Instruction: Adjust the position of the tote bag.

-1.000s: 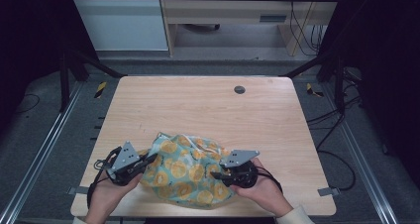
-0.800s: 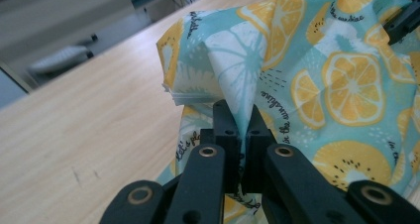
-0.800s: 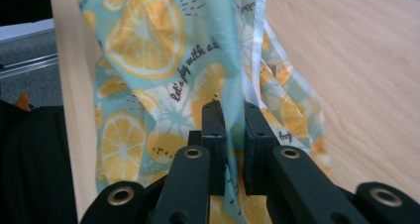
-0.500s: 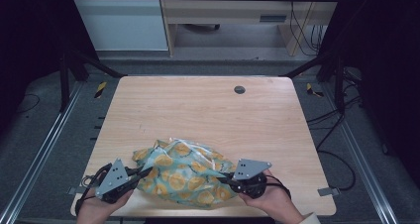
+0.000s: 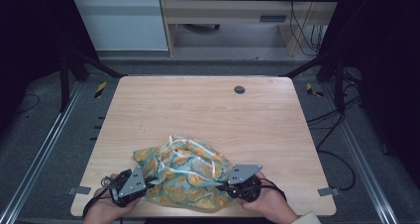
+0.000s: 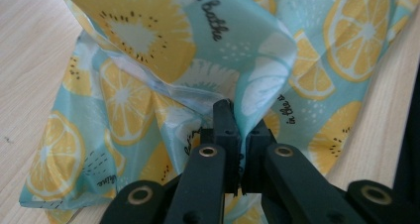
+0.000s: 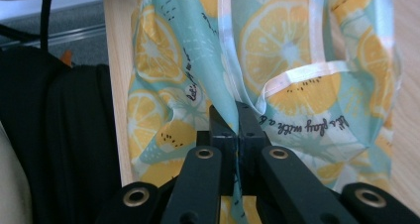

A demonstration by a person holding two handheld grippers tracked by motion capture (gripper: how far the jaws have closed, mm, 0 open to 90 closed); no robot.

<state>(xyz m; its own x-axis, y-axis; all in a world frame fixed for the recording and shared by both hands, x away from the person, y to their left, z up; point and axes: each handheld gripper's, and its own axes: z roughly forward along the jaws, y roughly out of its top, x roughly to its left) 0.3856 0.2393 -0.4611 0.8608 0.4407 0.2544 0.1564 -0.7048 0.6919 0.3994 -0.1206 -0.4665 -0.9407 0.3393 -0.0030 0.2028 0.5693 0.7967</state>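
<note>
Both hand-held grippers are clamped on cloth: the left hand-held gripper (image 5: 143, 184) and the right hand-held gripper (image 5: 225, 187) each pinch a fold of the fruit-print cloth (image 5: 185, 172), bunched between them at the bench's (image 5: 208, 110) near edge. Jaws of the right one have just been closing, with cloth between them. Ahead of the left jaws, script on the cloth (image 6: 148, 85) reads "a bathe"; the right gripper view shows "let's play with" and a white hem (image 7: 307, 73). Each hand (image 5: 270, 204) lies low, knuckles outward.

Teal cloth (image 5: 185, 177) with yellow citrus slices.
</note>
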